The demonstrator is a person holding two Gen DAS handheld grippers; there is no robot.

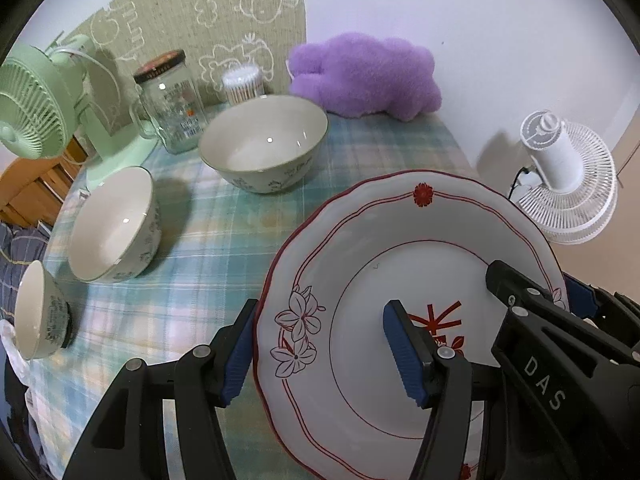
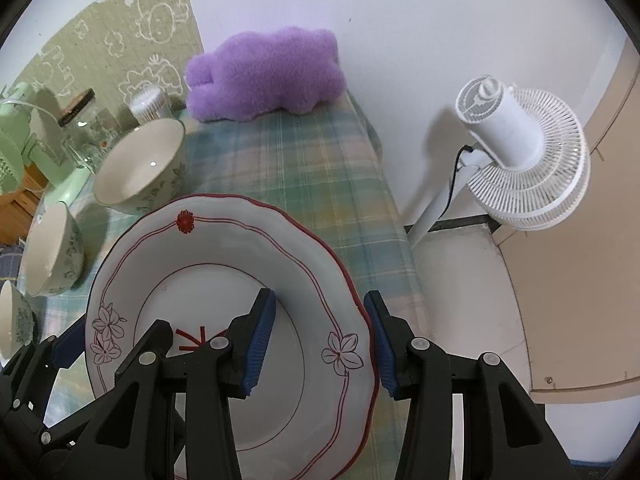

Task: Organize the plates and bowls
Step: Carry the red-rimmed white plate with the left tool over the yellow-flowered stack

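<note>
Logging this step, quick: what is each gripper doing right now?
Left gripper: shut on the plate, left rim.
Right gripper: shut on the plate, right rim.

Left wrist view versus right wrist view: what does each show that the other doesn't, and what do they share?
Only the left wrist view: the whole green fan and the clear text on the jar.

Only the right wrist view: the white fan's stand, its cable and the floor.

Both: the plate, gripped on opposite rims by the left tongs and right tongs, three bowls, the purple plush, the plaid cloth and the swab tub.
</note>
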